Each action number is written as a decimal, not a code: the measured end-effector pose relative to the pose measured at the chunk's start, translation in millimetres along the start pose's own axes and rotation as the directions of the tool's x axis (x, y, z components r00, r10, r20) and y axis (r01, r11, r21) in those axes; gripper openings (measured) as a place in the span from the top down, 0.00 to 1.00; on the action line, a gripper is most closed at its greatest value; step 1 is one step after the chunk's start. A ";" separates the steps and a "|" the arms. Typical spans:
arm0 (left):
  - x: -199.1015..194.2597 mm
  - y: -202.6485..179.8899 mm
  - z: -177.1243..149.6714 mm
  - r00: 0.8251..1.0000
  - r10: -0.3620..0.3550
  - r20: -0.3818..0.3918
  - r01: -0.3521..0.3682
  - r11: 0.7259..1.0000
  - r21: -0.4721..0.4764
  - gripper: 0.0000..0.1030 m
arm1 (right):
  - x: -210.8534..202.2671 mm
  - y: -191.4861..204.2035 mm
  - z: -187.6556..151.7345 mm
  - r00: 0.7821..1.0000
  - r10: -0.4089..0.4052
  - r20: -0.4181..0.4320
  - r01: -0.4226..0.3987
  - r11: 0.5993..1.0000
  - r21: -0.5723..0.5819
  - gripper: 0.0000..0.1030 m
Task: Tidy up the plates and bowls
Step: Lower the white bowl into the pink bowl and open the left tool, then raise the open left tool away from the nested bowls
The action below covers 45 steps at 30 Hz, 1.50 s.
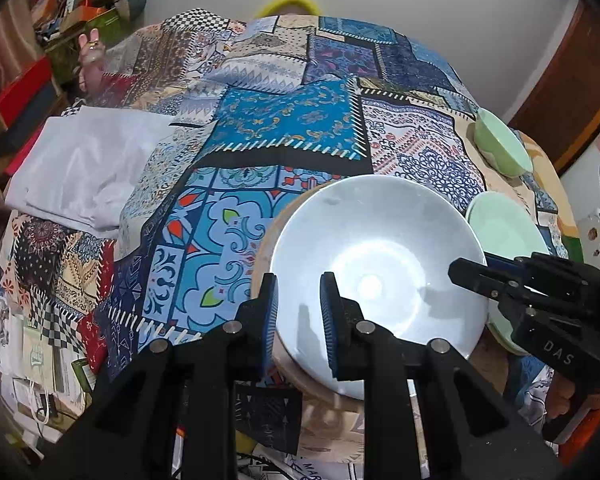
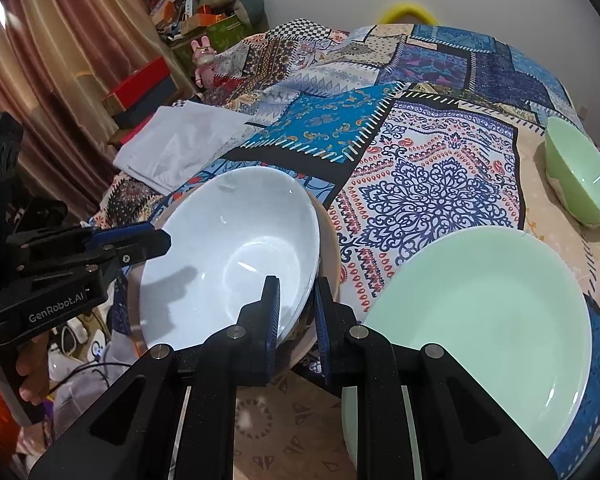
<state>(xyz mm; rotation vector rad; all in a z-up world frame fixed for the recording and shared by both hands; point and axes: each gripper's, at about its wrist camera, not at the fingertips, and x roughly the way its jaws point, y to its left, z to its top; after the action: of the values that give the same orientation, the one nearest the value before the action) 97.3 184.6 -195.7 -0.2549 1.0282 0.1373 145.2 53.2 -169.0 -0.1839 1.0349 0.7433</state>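
White bowl (image 1: 376,256) sits on a tan plate (image 2: 327,240) on the quilt-covered bed (image 1: 284,128). Left tongs (image 1: 299,312) straddle its near rim; right tongs (image 2: 297,312) straddle the opposite rim (grip on either cannot be told). Beside it: green plate (image 2: 484,320); beyond that, green bowl (image 2: 582,184).

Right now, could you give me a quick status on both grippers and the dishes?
Left gripper and right gripper both astride white bowl rim, grip unconfirmed. Green plate beside it, green bowl beyond. Nothing blocking.
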 end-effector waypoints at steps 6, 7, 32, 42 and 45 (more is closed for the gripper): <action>-2.8 -7.8 0.1 1.000 0.017 0.007 -0.017 1.000 0.015 0.80 | -10.1 -3.6 1.9 1.000 -0.018 0.021 0.018 1.000 -0.008 0.85; -4.1 -9.0 0.7 1.000 0.017 0.008 -0.018 1.000 0.016 0.80 | -14.4 -5.0 2.5 0.999 -0.017 0.032 0.018 1.000 -0.010 0.84; -62.6 -116.7 61.7 0.965 -0.045 0.257 0.012 0.992 0.128 0.13 | -145.6 -135.0 19.2 0.923 -0.256 0.288 0.212 0.961 0.177 0.39; -27.7 -162.9 104.9 0.966 -0.079 0.244 0.038 0.985 0.168 0.09 | -134.4 -205.2 23.8 0.908 -0.341 0.244 0.275 0.923 0.269 0.39; -12.1 -174.5 116.5 0.970 -0.084 0.229 0.044 0.983 0.176 0.09 | -124.7 -228.6 24.3 0.909 -0.355 0.220 0.282 0.910 0.303 0.39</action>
<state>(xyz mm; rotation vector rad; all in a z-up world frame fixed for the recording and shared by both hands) 227.9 48.6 -102.9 -0.1130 0.7888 0.0194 271.5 -164.5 -97.8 -0.0174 0.8047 0.3113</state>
